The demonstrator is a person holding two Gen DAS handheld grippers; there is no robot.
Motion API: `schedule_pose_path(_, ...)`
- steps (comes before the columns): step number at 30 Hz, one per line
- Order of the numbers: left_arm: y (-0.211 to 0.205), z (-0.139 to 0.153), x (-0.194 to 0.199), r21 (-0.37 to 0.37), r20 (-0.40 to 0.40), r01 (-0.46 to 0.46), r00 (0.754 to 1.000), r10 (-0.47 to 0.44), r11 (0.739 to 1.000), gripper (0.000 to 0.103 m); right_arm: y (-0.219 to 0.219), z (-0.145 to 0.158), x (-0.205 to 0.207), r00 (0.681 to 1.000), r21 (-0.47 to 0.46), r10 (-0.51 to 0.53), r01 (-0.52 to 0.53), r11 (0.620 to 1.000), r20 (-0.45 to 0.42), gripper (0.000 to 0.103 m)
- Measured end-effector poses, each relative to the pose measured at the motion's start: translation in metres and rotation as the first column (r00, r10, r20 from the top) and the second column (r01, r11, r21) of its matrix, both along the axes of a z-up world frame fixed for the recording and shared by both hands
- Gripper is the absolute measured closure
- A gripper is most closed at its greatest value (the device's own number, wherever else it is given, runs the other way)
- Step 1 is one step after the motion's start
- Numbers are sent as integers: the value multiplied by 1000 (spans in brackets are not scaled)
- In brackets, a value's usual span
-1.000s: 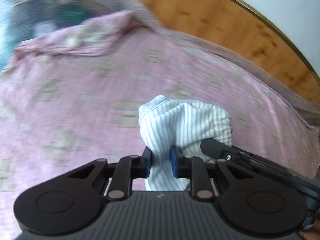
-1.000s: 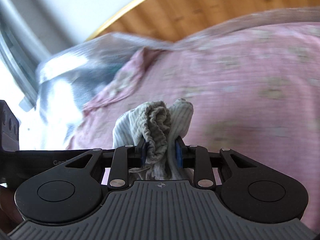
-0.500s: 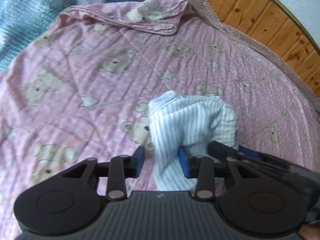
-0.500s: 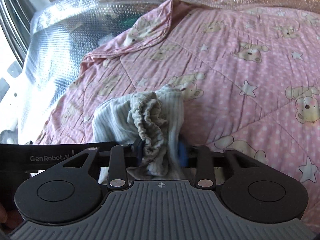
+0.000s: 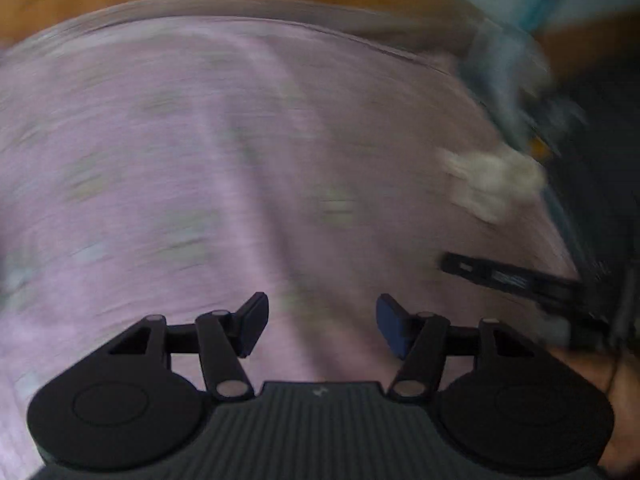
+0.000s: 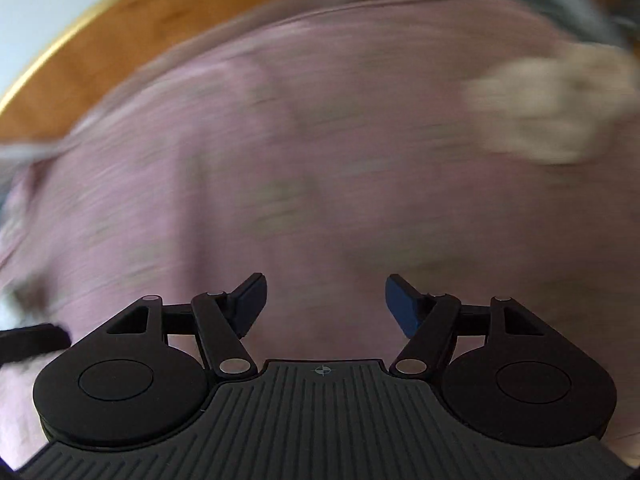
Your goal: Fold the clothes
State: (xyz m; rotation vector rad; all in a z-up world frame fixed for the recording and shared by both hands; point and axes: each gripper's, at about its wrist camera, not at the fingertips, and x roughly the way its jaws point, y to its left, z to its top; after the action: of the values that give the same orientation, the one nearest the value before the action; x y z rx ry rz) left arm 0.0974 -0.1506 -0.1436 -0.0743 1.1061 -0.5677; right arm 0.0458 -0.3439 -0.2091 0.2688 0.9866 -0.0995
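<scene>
Both views are smeared with motion blur, so you get only broad shapes. Your left gripper [image 5: 322,326] has its jaws standing apart with nothing between them; the blue pads [image 5: 390,330] face each other across bare pink cloth. Those jaws have just been opening, and no fabric lies in the gap. Your right gripper [image 6: 324,304] is the same: jaws wide apart, just opened further, with only the pink bedspread [image 6: 320,160] showing between the fingertips.

The bedspread fills most of each picture. Pale patches of its print show, too blurred to make out. Along its far edge runs a band of wooden floor [image 6: 120,32], with a pale wall beyond it in the top left corner of the right wrist view.

A light, crumpled garment [image 5: 494,182] lies on the bedspread toward the right in the left wrist view, well apart from both grippers. In the right wrist view it is a pale lump at the upper right. Its pattern cannot be told through the blur.

In the left wrist view, a black bar of the other gripper reaches in from the right edge. It carries a pale marking, too blurred to read. A small white mark sits on the top of each gripper body, a crosshair on the right one. No other writing or brand can be read anywhere.
</scene>
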Motion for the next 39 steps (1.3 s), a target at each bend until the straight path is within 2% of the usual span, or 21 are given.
schedule_pose_path(4,-134,7,12,56,46,165,985,-168,985,39,-88,11,0,999,-85,-34,34,996,7,33)
schedule_pose_path(5,-160,6,15,66,40,183,982,-185,981,39,-107,13,0,1000,-95,-29,30,995,13,33)
schedule_pose_path(8,-223,-7,22,72,6,205,978,-206,976,39,-157,16,6,999,-112,-10,14,994,32,33)
schedule_pose_path(12,-282,-31,31,108,-29,188,982,-186,976,39,-219,10,19,997,-128,35,-26,991,71,32)
schedule_pose_path(15,-308,-47,38,129,-65,170,985,-163,977,39,-250,4,31,996,-139,60,-50,989,71,32)
schedule_pose_path(18,-325,-53,44,141,-63,146,988,-139,979,39,-271,-6,40,995,-116,78,-70,991,60,32)
schedule_pose_path(21,-329,-55,56,150,-31,77,997,-73,986,39,-289,-15,47,994,-80,87,-82,993,60,32)
schedule_pose_path(27,-321,-63,91,156,-31,-67,997,72,985,39,-313,-27,75,992,-53,78,-73,996,97,30)
schedule_pose_path(30,-330,-70,108,166,-27,-67,997,73,984,38,-319,-32,94,989,-76,78,-69,995,123,20)
schedule_pose_path(32,-339,-79,117,179,-22,-54,998,59,982,42,-324,-40,116,990,-93,85,-74,993,116,20)
schedule_pose_path(33,-343,-83,120,189,-14,-48,999,52,981,59,-325,-45,126,990,-97,90,-80,992,107,23)
schedule_pose_path(34,-347,-87,122,205,-1,-53,998,55,977,100,-326,-51,136,991,-92,99,-91,992,87,40)
schedule_pose_path(35,-349,-88,122,214,19,-73,997,71,974,99,-326,-56,144,991,-83,109,-104,991,70,54)
schedule_pose_path(36,-347,-87,122,201,37,-94,995,89,975,99,-324,-58,149,990,-66,123,-118,991,63,73)
schedule_pose_path(37,-344,-83,120,181,52,-108,994,100,978,100,-321,-58,153,988,-54,140,-136,989,63,86)
schedule_pose_path(38,-338,-78,117,162,64,-119,992,110,980,100,-316,-52,154,983,-46,163,-159,986,81,91)
schedule_pose_path(39,-331,-72,115,146,79,-130,990,119,981,100,-310,-43,154,977,-26,180,-179,984,113,91)
